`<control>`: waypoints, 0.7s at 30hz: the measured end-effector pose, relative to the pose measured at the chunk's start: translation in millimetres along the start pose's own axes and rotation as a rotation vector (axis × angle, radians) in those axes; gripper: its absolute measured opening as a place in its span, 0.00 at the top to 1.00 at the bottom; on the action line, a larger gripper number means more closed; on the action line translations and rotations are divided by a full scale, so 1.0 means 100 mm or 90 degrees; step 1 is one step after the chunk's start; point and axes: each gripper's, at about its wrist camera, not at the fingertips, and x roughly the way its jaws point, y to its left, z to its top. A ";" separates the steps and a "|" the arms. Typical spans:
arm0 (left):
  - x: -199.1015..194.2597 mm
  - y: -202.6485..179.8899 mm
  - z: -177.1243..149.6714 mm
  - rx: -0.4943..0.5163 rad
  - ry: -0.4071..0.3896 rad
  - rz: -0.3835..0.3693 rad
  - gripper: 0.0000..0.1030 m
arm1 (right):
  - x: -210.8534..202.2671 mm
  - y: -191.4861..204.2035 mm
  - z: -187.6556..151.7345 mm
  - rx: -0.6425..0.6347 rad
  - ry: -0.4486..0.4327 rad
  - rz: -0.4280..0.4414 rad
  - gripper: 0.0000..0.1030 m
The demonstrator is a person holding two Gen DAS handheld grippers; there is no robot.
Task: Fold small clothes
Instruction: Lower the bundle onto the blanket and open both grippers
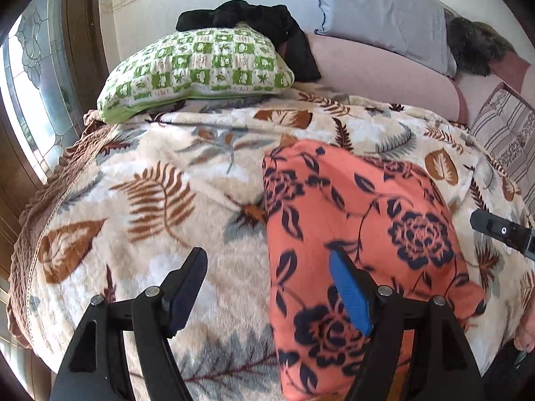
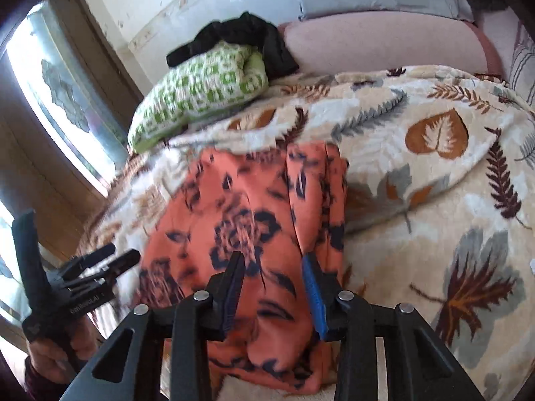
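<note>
An orange garment with dark blue flowers (image 1: pixel 361 220) (image 2: pixel 254 207) lies folded into a narrow strip on the leaf-patterned blanket (image 1: pixel 150 200) (image 2: pixel 418 200). My left gripper (image 1: pixel 267 260) hangs open and wide over the garment's left edge, one finger above the blanket and the blue-padded one above the cloth. My right gripper (image 2: pixel 273 260) hovers over the near end of the garment with its jaws partly apart. Cloth shows flat behind the gap, and the pads press on nothing. The right gripper (image 1: pixel 501 234) also shows at the left wrist view's right edge, and the left gripper (image 2: pixel 117 255) at the right wrist view's lower left.
A green-and-white checked pillow (image 1: pixel 200 67) (image 2: pixel 200 90) lies at the back with a black cloth (image 1: pixel 267 20) (image 2: pixel 234 33) draped over it. A pink bolster (image 1: pixel 378 70) and a grey pillow (image 1: pixel 378 10) lie behind. A window (image 1: pixel 30 77) stands at the left. A hand (image 2: pixel 43 361) holds the left gripper.
</note>
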 end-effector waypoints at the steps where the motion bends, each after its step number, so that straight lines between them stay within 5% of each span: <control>1: 0.07 -0.03 0.13 0.008 -0.002 0.019 0.26 | 0.01 0.03 0.14 0.003 -0.010 0.008 0.63; 6: 0.76 -0.15 0.62 0.031 0.058 0.070 0.26 | 0.59 0.16 0.69 0.031 0.032 0.009 0.63; 11: 1.31 -0.22 0.47 0.046 0.125 0.069 0.26 | 1.47 -0.22 0.59 0.106 0.165 -0.041 0.69; 16: 0.94 -0.17 0.46 0.035 0.059 0.068 0.26 | 1.24 -0.24 0.55 0.102 0.119 -0.015 0.67; 21: 0.18 -0.25 0.38 0.044 -0.031 0.093 0.21 | 0.53 -0.06 0.42 0.066 0.061 -0.011 0.67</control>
